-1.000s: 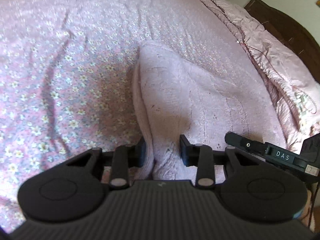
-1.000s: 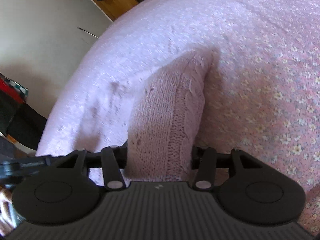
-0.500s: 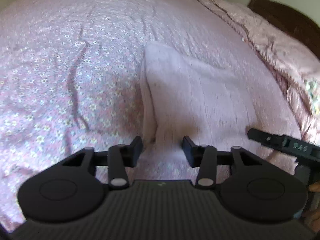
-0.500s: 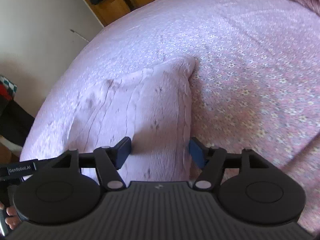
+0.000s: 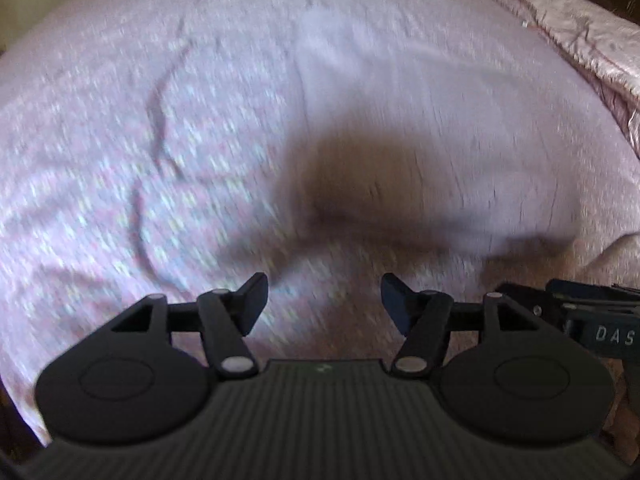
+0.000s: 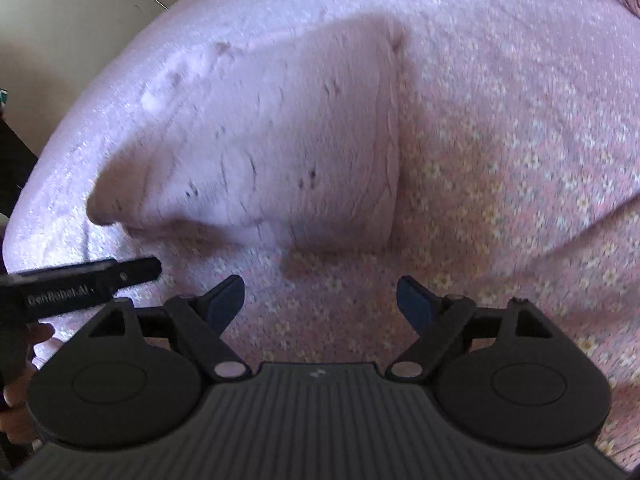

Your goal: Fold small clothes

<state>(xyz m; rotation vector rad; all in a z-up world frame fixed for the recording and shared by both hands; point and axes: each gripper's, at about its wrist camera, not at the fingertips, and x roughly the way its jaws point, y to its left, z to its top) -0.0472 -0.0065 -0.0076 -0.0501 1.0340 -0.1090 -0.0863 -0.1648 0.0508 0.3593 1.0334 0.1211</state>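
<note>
A pale pink knitted garment [image 6: 280, 132] lies folded flat on the floral bedspread [image 6: 520, 160]. In the blurred left wrist view the same garment [image 5: 420, 100] spreads ahead, partly under a dark shadow. My left gripper [image 5: 324, 300] hovers just short of its near edge, jaws opening, nothing between them. My right gripper [image 6: 320, 300] also stands back from the garment's near edge, jaws opening wide over bare bedspread. Each view catches the other gripper at its side: the right gripper [image 5: 580, 316] at the right, the left gripper [image 6: 80, 284] at the left.
A crumpled pink quilt [image 5: 580, 28] lies along the far right of the bed. A pale wall [image 6: 60, 20] stands past the bed's left edge in the right wrist view. A hand [image 6: 24, 360] shows at that view's lower left.
Both grippers let go of the garment's edge and drew back from it as their jaws widened. The garment, held up before, now lies flat on the bed.
</note>
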